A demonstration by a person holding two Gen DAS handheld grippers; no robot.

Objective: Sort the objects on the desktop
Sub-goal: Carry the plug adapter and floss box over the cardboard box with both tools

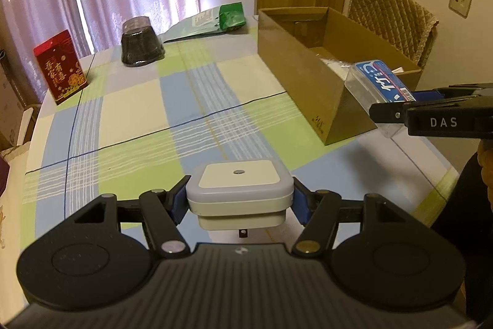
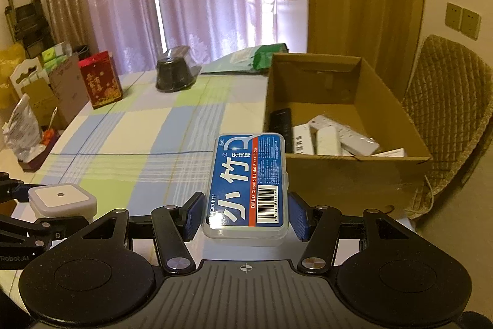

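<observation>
My left gripper is shut on a square white plug-in night light, held above the near part of the checked tablecloth; the light also shows at the lower left of the right wrist view. My right gripper is shut on a clear floss pick box with a blue label, held just left of the near corner of an open cardboard box. In the left wrist view the floss pick box hangs beside that cardboard box. Remotes and white items lie inside the cardboard box.
A red gift box, a dark wrapped bowl-shaped pack and a green bag stand at the table's far side. A padded chair sits right of the cardboard box. Bags and cartons crowd the floor at left.
</observation>
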